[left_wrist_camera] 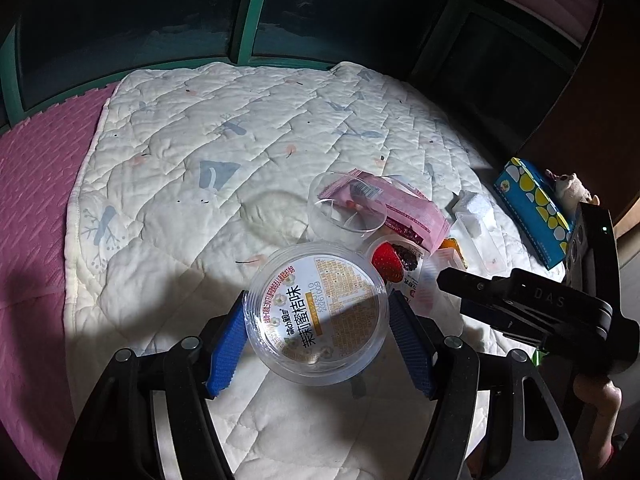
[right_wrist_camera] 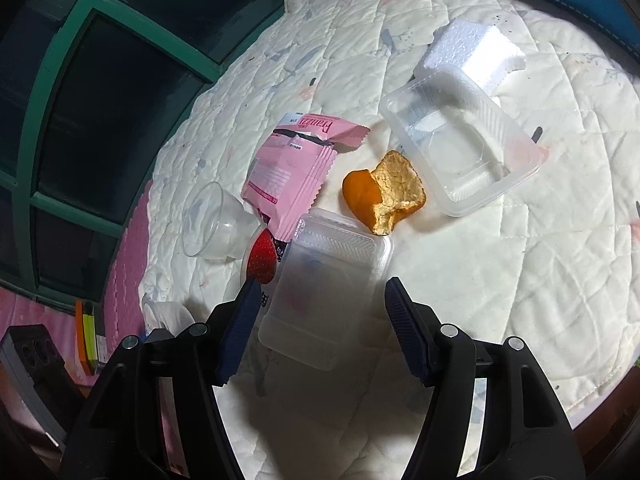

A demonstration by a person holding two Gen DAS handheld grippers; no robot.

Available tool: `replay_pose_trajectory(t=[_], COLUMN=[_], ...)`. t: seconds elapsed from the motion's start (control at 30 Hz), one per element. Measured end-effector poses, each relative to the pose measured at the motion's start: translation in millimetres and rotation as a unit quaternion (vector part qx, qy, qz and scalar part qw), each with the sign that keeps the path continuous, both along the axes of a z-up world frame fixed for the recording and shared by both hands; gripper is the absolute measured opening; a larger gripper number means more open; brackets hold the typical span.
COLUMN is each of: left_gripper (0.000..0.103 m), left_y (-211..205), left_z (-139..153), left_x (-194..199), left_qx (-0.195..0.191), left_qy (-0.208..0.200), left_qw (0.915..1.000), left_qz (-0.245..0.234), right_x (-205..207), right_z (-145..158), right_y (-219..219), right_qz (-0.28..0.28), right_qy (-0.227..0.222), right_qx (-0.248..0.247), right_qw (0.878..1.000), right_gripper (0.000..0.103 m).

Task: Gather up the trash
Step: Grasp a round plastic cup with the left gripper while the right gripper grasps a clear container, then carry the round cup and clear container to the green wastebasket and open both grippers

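Note:
My left gripper (left_wrist_camera: 318,312) is shut on a clear round jelly cup (left_wrist_camera: 318,304) with a printed lid, held above the quilt (left_wrist_camera: 200,140). My right gripper (right_wrist_camera: 318,316) is open around a frosted plastic tray (right_wrist_camera: 324,288); whether its pads touch the tray I cannot tell. Trash lies ahead: a pink wrapper (right_wrist_camera: 292,168), a clear cup (right_wrist_camera: 208,220), a strawberry-print lid (right_wrist_camera: 262,258), a piece of orange peel (right_wrist_camera: 384,196), a clear tray (right_wrist_camera: 460,148) and a white foam block (right_wrist_camera: 468,52). The right gripper also shows in the left wrist view (left_wrist_camera: 520,304).
A blue and yellow tissue box (left_wrist_camera: 532,208) with a small plush toy (left_wrist_camera: 572,188) sits at the quilt's right edge. A pink foam mat (left_wrist_camera: 36,200) lies to the left. A green-framed dark window (left_wrist_camera: 244,12) stands behind.

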State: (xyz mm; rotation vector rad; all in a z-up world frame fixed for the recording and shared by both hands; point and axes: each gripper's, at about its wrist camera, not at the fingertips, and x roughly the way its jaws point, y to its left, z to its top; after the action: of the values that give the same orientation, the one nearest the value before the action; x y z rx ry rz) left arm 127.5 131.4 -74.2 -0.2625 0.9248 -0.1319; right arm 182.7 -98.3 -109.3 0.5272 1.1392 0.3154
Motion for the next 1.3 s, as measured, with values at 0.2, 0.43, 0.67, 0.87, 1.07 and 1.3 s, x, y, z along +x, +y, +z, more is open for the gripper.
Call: replay_pose_trajectory(t=[0.2,0.43,0.67,0.87,1.07,1.3], left_gripper=[0.066,0.066,0.066,0.066,0.066,0.066], left_y=[0,-6,-28,-57,-97,-157], left_z=[0,4,9,15,21,26], left_x=[-5,-9,-15,-16,-16,-11], left_qx=[0.001,-0.002,-0.002,-0.010,-0.015,-0.015], left_qy=[0.000,-0.003,-0.005,-0.006,-0.007,-0.007], left_qw=[1.0000,1.0000,0.9997,0.9985,0.9955,0.9892], left_qz=[0.001,-0.005,-0.023,-0.053,-0.093,-0.146], right_x=[-2,-20,-51,-77,-107,-135], right_z=[-4,5,14,23,30,25], right_y=[3,-3,-35,-72,-127,-221], right_qz=[0.002,0.019,0.017,0.006,-0.035,-0.121], right_qy=[0.002,-0.026,-0.043,-0.065,-0.092,-0.087], right_qx=[-0.009,-0.015,0.004,0.002,-0.039,-0.093], right_qw=[1.000,0.999,0.999,0.998,0.994,0.984], right_gripper=[0.053,0.051,0.051,0.051,0.051,0.052])
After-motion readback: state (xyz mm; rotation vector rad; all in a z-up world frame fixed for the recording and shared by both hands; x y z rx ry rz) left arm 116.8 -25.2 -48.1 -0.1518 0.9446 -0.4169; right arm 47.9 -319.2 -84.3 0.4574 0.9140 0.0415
